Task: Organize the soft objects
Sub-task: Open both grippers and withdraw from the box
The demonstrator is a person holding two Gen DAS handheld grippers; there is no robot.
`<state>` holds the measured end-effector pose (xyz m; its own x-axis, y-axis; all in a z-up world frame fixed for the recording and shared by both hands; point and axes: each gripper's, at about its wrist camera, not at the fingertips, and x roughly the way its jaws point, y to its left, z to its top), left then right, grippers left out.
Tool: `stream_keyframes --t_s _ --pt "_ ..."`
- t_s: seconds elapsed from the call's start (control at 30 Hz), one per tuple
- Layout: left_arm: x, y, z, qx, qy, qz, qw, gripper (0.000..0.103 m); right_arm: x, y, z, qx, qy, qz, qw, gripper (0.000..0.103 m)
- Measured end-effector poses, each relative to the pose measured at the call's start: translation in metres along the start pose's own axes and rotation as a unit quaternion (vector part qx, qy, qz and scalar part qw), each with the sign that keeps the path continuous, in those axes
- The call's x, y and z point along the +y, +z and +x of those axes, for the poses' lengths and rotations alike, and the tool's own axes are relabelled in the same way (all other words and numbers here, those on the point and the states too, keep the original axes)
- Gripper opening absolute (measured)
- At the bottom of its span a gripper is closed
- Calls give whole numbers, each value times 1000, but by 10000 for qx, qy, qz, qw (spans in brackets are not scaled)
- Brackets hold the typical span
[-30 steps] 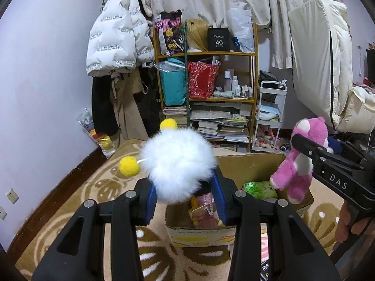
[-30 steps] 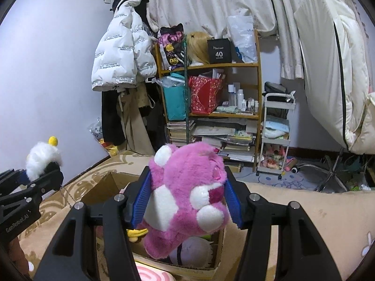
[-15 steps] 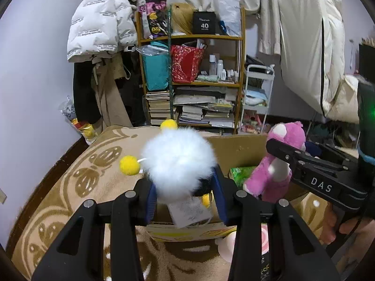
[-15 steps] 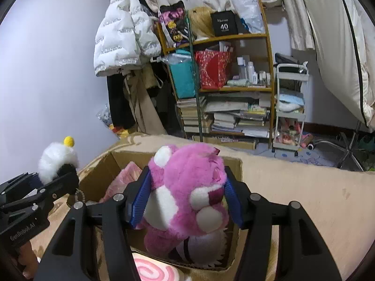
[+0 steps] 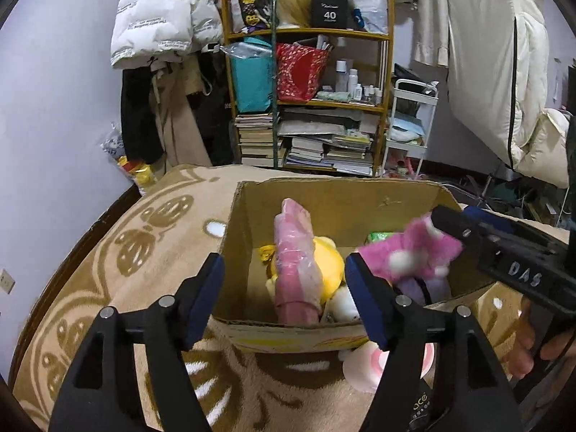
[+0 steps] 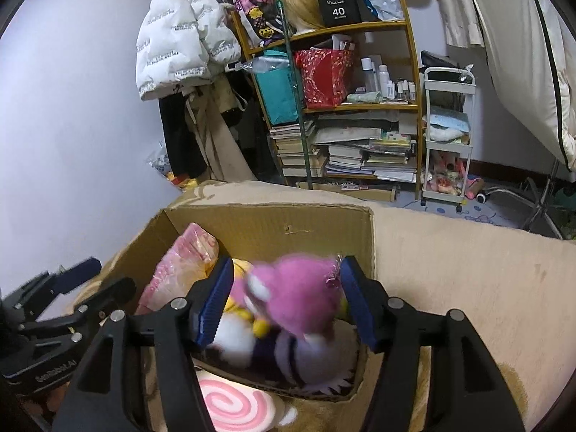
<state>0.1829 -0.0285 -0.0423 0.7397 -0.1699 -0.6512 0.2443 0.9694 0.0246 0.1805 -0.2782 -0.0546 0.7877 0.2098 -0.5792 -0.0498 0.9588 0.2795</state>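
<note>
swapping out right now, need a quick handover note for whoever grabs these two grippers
Left hand-held gripper: open, empty, above the box.
Right hand-held gripper: open, jaws wide around the blurred pink bear, which is over the box; whether they touch it is unclear.
Inside the box: yellow plush, pink bag, white fluffy toy.
Left: confirm the bear lands inside; the pink swirl toy lies on the rug in front of the box.

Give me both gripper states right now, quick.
Left gripper: open, holding nothing, above the cardboard box.
Right gripper: open around the blurred pink plush bear, which sits over the box; cannot tell whether it touches the pads.
</note>
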Motion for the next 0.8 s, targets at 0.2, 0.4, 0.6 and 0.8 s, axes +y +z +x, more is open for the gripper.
stream_keyframes --t_s 0.2,0.4,0.6,0.8 --pt "-2 -2 -13 56 54 57 10000 84 1 4 -18 -156 36 87 9998 82" --pt "-8 -9 -34 43 147 212 9997 91 8 1 -37 -98 -93 59 9999 91" --pt "-7 -15 -57 24 188 171 9997 97 16 -7 -62 -201 -129 -31 9997 103" --pt "-1 -20 -75 71 225 29 9997 99 25 -16 -84 -216 -162 -182 9995 103"
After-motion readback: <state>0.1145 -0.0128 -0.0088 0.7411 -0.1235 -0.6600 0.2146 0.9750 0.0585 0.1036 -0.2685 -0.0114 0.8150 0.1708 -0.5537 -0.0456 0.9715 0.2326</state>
